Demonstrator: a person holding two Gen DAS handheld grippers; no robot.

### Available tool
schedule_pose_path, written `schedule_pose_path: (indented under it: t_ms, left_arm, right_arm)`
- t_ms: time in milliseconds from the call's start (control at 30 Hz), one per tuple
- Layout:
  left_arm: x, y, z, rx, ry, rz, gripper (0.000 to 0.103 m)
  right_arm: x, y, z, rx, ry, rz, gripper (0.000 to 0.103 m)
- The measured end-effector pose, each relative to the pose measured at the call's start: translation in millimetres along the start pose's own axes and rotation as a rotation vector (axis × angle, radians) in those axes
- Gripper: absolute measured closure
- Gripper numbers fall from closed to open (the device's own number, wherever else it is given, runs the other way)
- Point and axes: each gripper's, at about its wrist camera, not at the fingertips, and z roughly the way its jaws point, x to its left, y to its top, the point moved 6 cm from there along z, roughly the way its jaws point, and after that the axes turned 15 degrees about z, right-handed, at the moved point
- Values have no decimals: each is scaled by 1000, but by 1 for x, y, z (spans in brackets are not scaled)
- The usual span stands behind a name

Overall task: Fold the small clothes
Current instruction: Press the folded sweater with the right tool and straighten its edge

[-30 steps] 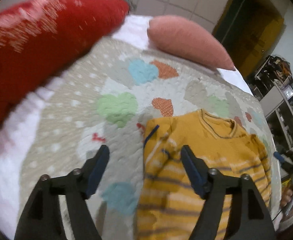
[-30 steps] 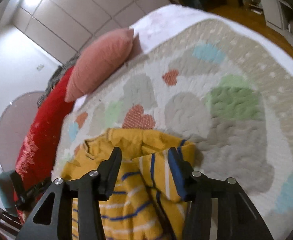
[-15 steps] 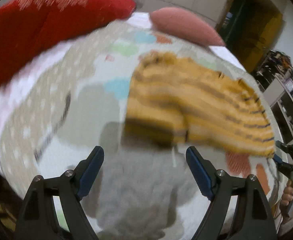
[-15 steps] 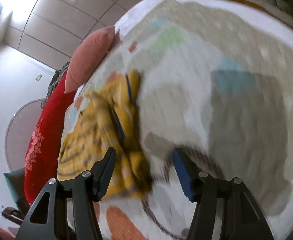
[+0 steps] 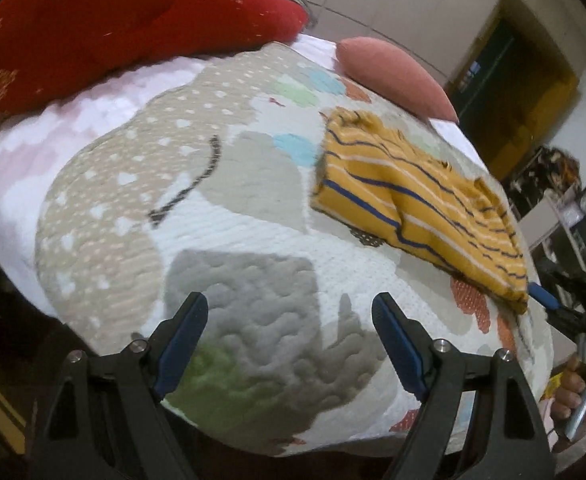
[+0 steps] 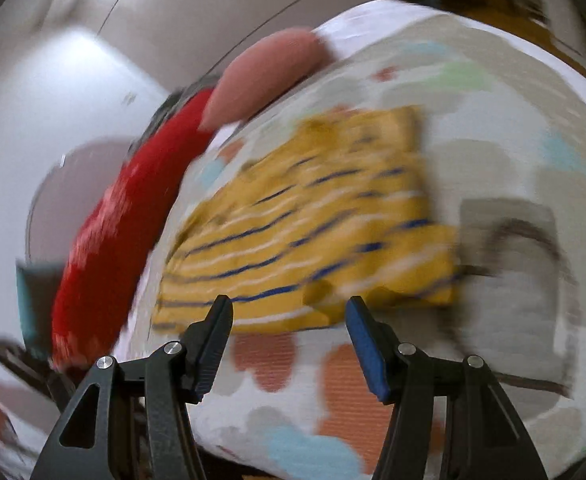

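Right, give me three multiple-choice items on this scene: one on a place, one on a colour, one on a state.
1. Where does the shirt lie?
A. on the quilt
B. on the red pillow
C. held in the left tool

2. What colour are the shirt's thin dark stripes?
A. green
B. blue
C. red

3. What state is the right tool in?
A. shut on the shirt
B. shut on nothing
C. open, holding nothing

Answers:
1 A, the shirt lies folded flat on the quilt, apart from both pillows.
2 B, blue lines cross the yellow cloth, with white ones between.
3 C, its pads stand wide apart and only quilt and the shirt's near edge show between them.
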Motion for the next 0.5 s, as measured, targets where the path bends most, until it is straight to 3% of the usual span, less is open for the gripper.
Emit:
schedule_pose_path:
  t_ms: [133,300,467,500]
  left_arm:
    - [11,-8,-15,-13,-33,-31,20]
    - [22,-15,-26,-21,-28,-33,20]
    - [28,-14,-23,-18,-44,-60,20]
    - [29,-14,-20,-12,-55,-70,20]
  right_arm:
    - [51,-21,61,129,10,-83,40]
    - [87,-56,136,329,92,-45,40]
    - [98,-58,172,299,64,-18,38]
    - [98,-57,176,313,64,-1,47]
